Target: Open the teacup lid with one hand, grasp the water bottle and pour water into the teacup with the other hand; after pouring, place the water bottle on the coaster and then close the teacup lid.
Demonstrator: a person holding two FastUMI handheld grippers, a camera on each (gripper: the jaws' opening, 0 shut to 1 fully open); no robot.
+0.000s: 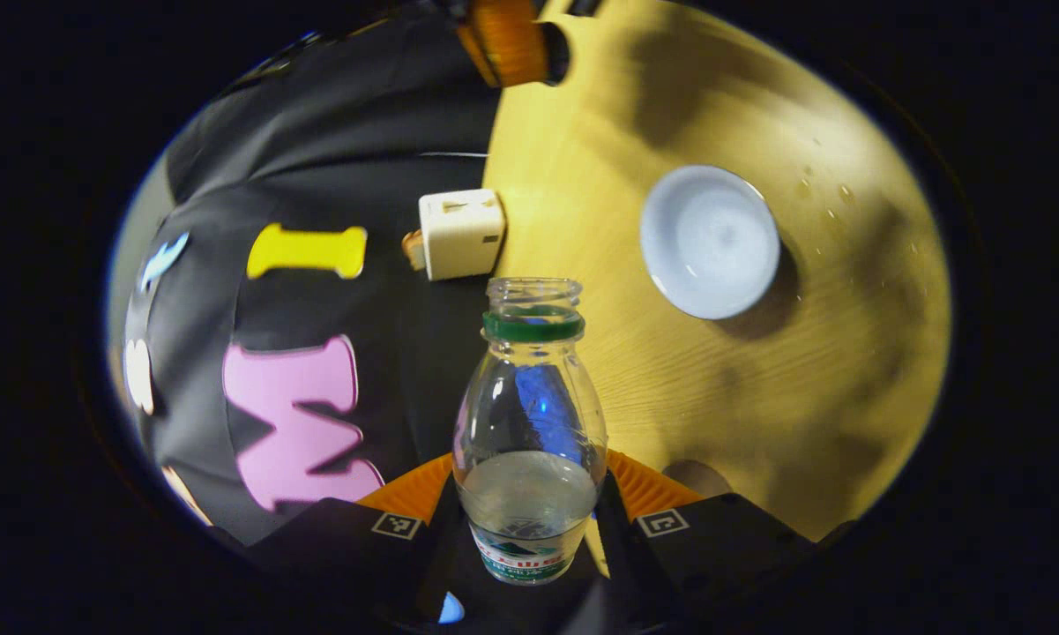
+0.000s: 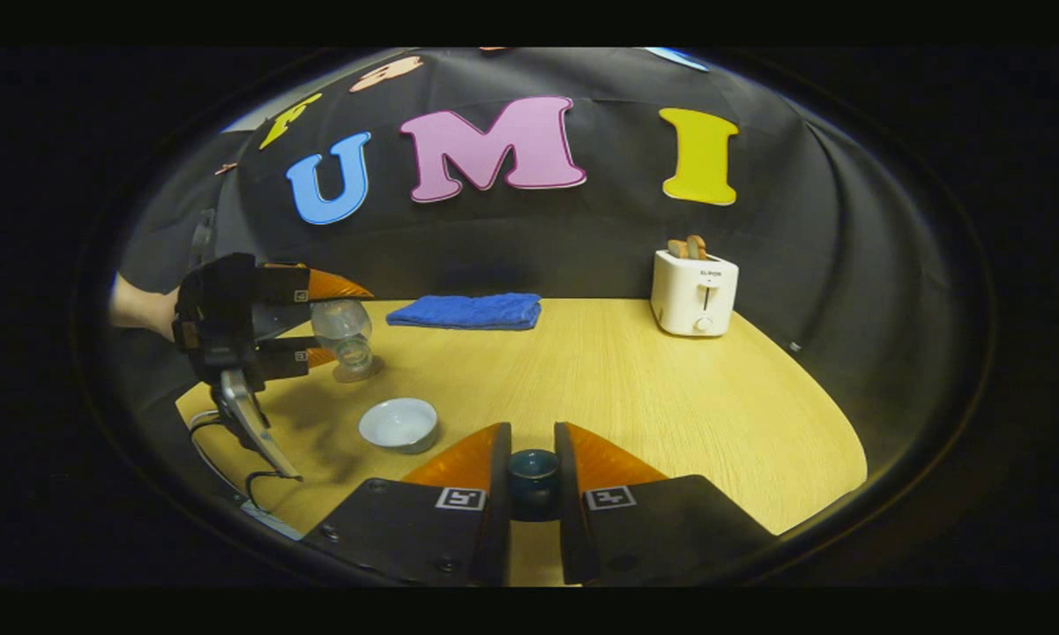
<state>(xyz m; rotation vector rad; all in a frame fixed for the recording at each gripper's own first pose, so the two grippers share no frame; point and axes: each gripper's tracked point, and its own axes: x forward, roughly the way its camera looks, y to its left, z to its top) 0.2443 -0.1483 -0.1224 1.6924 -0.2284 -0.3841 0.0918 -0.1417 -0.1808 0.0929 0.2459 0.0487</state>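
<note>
Bottle tipped sideways in the left tongs, dark lid pinched in the right.

Closest in the left gripper view: left gripper (image 1: 529,503) clamped on the lower body of the water bottle (image 1: 529,441), both orange fingers (image 1: 406,498) pressed to its sides; uncapped, part full, green ring at the neck. Beyond its mouth: white teacup (image 1: 710,241) open on the wooden table (image 1: 758,397), droplets near it, white toaster (image 1: 460,233) at the table's edge. In the right gripper view: right gripper (image 2: 532,459) closed narrowly on the small dark teacup lid (image 2: 532,472), held between the fingers. Farther left, teacup on the table, with the bottle held on its side just beyond it. At the far edge, folded blue towel (image 2: 467,311) and toaster, well apart.
</note>
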